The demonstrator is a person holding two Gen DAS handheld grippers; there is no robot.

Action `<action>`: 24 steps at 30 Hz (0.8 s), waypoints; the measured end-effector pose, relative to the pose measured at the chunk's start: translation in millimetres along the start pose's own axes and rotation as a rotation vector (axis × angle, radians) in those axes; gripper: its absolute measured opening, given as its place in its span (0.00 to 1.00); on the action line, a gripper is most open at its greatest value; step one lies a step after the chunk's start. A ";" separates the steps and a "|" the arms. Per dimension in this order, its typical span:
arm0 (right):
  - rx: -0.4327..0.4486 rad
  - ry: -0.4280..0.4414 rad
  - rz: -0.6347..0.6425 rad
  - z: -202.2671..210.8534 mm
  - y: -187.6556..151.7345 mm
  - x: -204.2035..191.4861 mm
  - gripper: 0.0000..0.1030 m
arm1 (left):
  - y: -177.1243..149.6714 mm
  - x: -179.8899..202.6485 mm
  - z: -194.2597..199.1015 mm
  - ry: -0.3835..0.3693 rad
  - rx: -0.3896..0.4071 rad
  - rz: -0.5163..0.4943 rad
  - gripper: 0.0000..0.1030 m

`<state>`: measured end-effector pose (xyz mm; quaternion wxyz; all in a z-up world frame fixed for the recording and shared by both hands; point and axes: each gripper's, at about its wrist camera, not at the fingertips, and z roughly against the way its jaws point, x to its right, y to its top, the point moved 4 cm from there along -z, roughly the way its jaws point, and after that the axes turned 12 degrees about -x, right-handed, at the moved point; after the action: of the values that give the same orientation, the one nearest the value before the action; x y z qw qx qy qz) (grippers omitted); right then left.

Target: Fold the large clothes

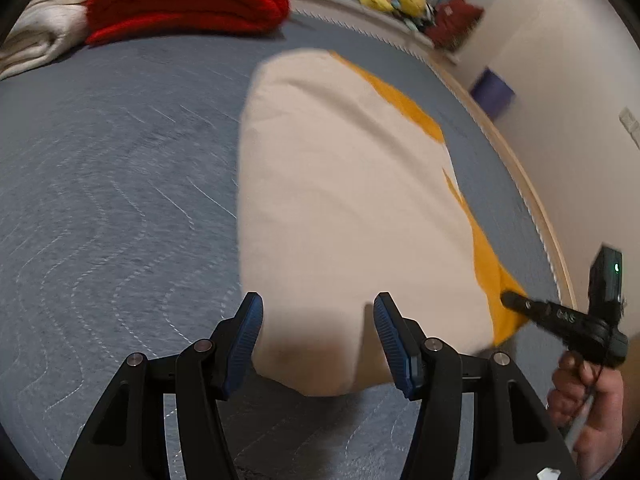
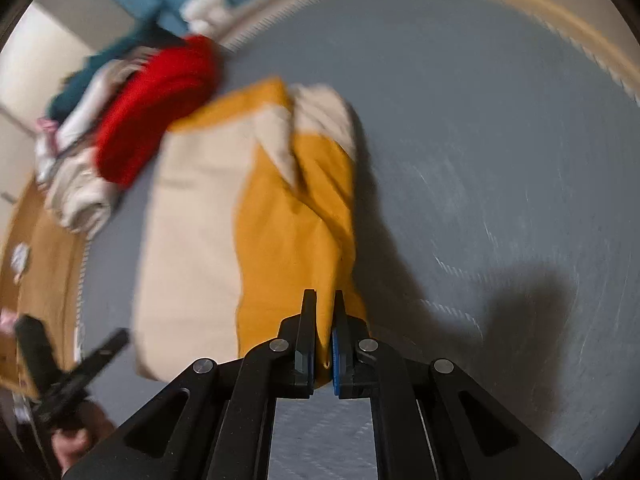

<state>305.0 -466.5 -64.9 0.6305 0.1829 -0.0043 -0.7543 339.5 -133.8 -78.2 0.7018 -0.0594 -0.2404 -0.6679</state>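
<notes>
The cream and mustard garment point(image 1: 352, 184) lies partly folded on the grey quilted counter point(image 1: 120, 184), its near edge between the spread fingers of the left tool point(image 1: 318, 336), which grips nothing. The right tool point(image 2: 325, 320) is clamped on the mustard part at the garment's near right edge. A red folded cloth point(image 1: 184, 0) sits far left.

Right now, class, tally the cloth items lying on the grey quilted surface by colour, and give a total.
Cream and orange: 1, the garment being folded, pinched by the right gripper.
Red: 1, the folded red item.
Off-white: 1, the off-white bundle beside it.
Total: 3.
</notes>
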 end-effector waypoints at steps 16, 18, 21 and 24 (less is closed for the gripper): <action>0.002 -0.233 0.118 0.0 1.5 -15.1 0.20 | 4.4 -21.9 -15.2 0.050 -0.079 -0.041 0.56; 0.121 -0.203 0.113 26.2 14.7 -20.9 0.28 | 19.0 -23.8 -1.1 0.041 -0.020 -0.023 0.53; 0.207 -0.109 0.103 36.8 38.6 -34.4 0.36 | 49.6 -22.4 13.5 0.039 0.044 -0.048 0.51; 0.200 -0.003 0.121 27.5 66.4 -52.7 0.37 | 82.5 -11.7 18.2 0.055 0.088 -0.109 0.47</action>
<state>367.5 -436.0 -9.2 0.6535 0.2432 -0.0918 -0.7109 414.5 -107.5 -47.5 0.6728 0.0029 -0.2531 -0.6951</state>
